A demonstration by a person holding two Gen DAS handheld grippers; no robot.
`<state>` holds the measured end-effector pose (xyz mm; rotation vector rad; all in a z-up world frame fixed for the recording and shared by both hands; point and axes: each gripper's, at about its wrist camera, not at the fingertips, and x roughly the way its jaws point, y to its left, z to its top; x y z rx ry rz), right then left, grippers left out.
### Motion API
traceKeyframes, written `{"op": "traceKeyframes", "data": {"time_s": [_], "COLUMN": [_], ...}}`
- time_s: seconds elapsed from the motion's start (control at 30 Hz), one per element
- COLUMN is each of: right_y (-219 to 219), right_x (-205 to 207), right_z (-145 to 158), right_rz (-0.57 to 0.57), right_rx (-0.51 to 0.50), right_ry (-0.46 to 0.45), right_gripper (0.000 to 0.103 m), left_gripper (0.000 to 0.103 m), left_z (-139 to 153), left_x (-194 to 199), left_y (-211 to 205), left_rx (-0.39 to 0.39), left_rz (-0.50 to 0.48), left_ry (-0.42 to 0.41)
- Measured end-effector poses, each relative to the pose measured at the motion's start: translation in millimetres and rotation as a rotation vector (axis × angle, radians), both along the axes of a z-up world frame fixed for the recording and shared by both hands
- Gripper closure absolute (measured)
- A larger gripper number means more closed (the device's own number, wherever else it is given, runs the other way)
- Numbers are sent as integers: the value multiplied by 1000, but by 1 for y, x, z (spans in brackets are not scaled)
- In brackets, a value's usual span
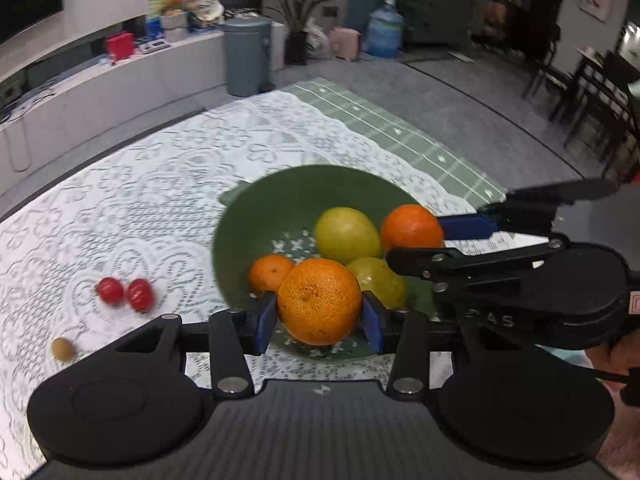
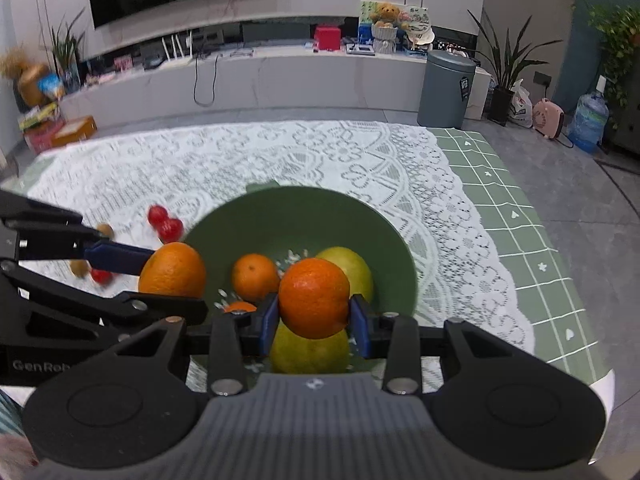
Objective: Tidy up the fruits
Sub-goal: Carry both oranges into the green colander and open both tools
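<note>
Fruit sits between the blue pads of both your grippers. Your left gripper (image 1: 319, 316) is clamped on a large orange (image 1: 319, 300); the pads press its two sides and it fills the gap between the fingertips, held over the near rim of the green bowl (image 1: 280, 196). Your right gripper (image 2: 314, 316) grips a smaller, deeper-coloured orange (image 2: 314, 298) the same way, one pad on each flank, with a yellow-green fruit (image 2: 310, 350) lying in the bowl directly under it.

Just past your left fingers, inside the bowl, lie a small mandarin (image 1: 271, 274) to the left, a second yellow-green fruit (image 1: 346, 234) straight ahead, and the one under your right gripper off to the right of the fingertips. Your right gripper reaches in from the right side of the left view, its orange over the bowl's far right edge.

Left of your left fingers, out on the lace tablecloth (image 1: 160, 168), rest two red fruits (image 1: 125, 292) side by side, and nearer you a small brown fruit (image 1: 63, 349), all well apart from the bowl.
</note>
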<state>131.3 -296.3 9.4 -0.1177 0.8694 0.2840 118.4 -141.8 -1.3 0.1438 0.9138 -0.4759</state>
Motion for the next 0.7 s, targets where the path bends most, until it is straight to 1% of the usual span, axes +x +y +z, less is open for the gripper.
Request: {"op": "traceKeyframes", "data": {"time_s": [0.27,0.43,0.6,0.7], "right_y": [0,2,5,6], "right_x": [9,14,19,21], "right_z": [-11,-18,-25,-26], "right_rz": [25,48,76,92], "right_rx": [-87,-114,-143,-154], "right_ry": [32,57,82,83], "right_gripper": [68,68,68,67], "left_gripper": [53,53,53,53], "left_z": [-13,-23,-32,-37], "left_x": [7,13,16,19], "left_y": [-14,-18,-17,-19], "left_rx": [41,75,91,102], "left_rz": [-58,-77,-85,-91], "left_ry": [42,73,106,119]}}
